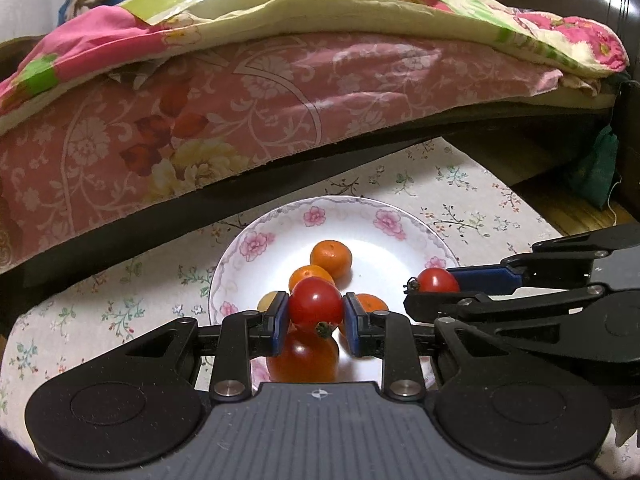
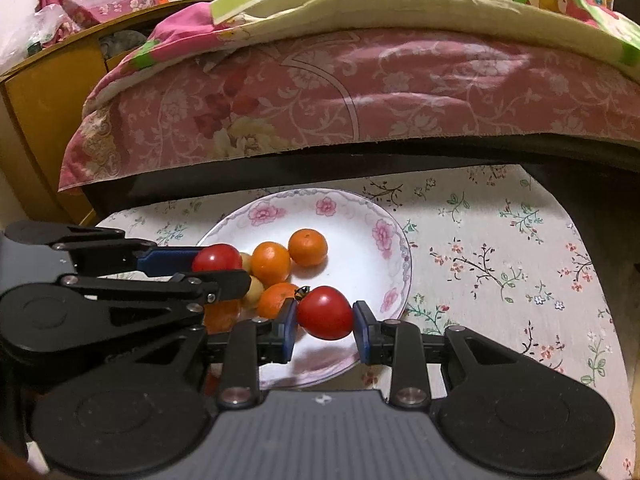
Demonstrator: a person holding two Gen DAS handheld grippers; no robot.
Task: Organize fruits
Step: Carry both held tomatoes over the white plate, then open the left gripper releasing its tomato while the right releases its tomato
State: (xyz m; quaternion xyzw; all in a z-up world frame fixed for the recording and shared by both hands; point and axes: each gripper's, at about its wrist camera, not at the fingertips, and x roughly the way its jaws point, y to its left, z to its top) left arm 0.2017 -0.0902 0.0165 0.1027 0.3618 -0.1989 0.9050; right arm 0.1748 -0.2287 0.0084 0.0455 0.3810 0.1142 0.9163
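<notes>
Both tongs over plate (image 1: 420,236) on table w/ floral cloth (image 2: 500,248). Left tongs (image 1: 316,314) clamped on cherry tomato (image 1: 315,304); right tongs (image 2: 325,318) clamped on 2nd tomato (image 2: 325,312). Oranges (image 2: 308,247) already piled mid-plate. Probably drop step: lower close, release gently onto bare right part, avoid rolling off rim.

The right half of the white flower-rimmed plate (image 2: 384,236) lies bare and open from above, its left half is blocked by the heap of small orange mandarins (image 2: 271,262), and the overhanging pink floral quilt (image 2: 360,92) closes the far side.
</notes>
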